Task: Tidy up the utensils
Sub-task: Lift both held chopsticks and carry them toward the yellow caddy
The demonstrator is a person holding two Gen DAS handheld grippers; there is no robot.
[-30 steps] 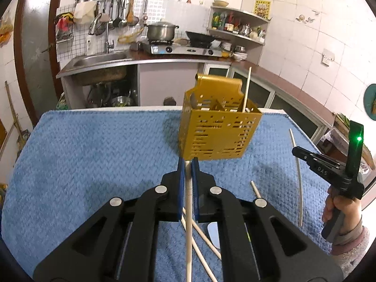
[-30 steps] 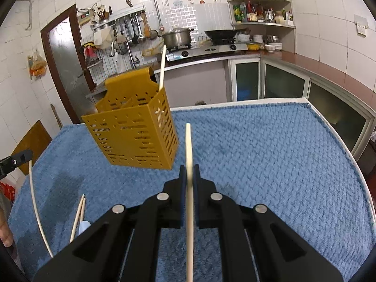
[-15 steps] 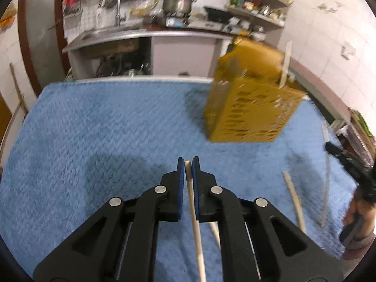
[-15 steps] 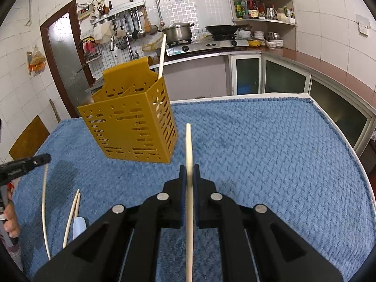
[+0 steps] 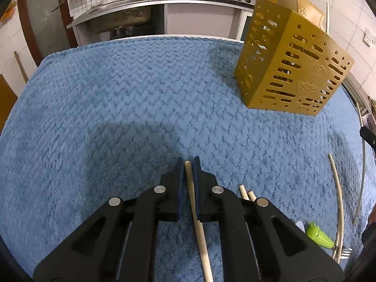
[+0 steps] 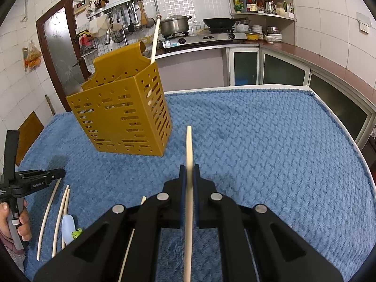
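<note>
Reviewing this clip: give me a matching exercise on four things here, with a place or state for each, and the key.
1. left gripper
2. yellow caddy
3. green frog fork
4. blue towel

A. lies flat on the towel
B. covers the table
C. stands upright, one chopstick inside
D. shut on a chopstick

Pairs: 1-D, 2-C, 3-A, 4-B

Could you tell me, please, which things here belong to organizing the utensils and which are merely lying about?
Job:
- yellow utensil holder, one chopstick already in it
- chopstick in the right gripper
- chopstick in the left gripper
- loose chopsticks and green frog-handled fork on the blue towel

Lying about:
- pot, wok, shelf bottles
</note>
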